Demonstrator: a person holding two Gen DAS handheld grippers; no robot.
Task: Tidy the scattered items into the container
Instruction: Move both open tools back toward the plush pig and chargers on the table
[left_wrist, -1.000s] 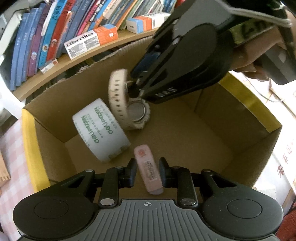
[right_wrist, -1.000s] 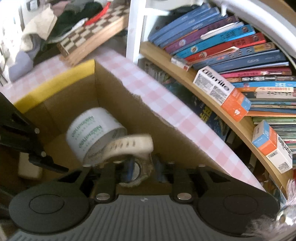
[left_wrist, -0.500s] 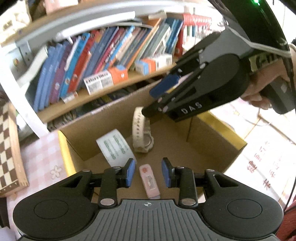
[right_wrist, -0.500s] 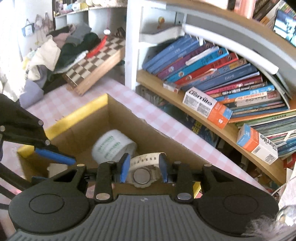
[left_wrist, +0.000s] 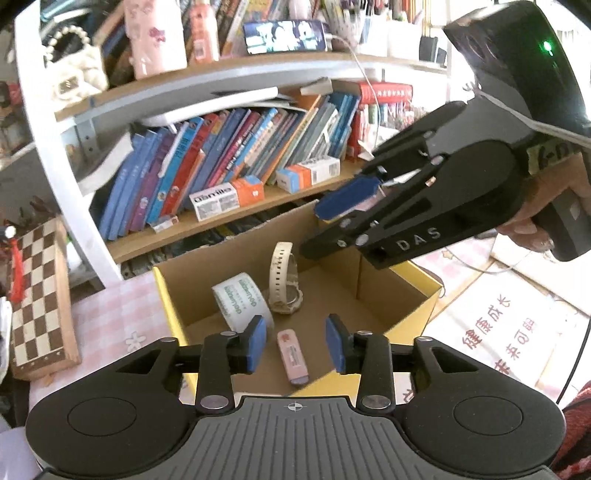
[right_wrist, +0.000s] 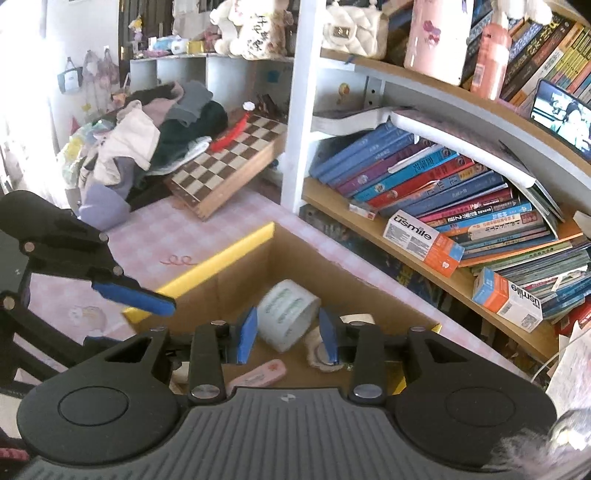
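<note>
Both grippers hang above the cardboard box (left_wrist: 397, 291), each w/ jaws apart & nothing between the pads. Left gripper (left_wrist: 295, 343) has just been opening its jaws; blue pads stand clear either side of the pink USB stick (left_wrist: 292, 356), which lies flat on the box floor below, not touched. Right gripper (right_wrist: 288, 334) has also just been opening; seen from the left cam it sits up & to the right over the box (left_wrist: 347, 206), held by a hand (left_wrist: 535, 218), empty.

Inside the box: roll of white tape w/ green print (left_wrist: 242, 301) on its side near the left wall, cream wristwatch (left_wrist: 284, 284) just beside it w/ strap standing upright, USB stick nearer the front edge, apart from both. From the right cam the tape (right_wrist: 288, 314) shows between the right pads but well below them, watch (right_wrist: 321, 354) partly hidden behind the right finger, stick (right_wrist: 258, 373) at the bottom edge of view.

Box has yellow-taped rim (right_wrist: 207, 266) & sits on a pink checked tablecloth (left_wrist: 110, 314). Chessboard (left_wrist: 37, 295) lies to the left of the box, bookshelf w/ leaning books (left_wrist: 221, 166) behind it, 2 orange & white toothpaste-type cartons (left_wrist: 225, 195) on the shelf board
</note>
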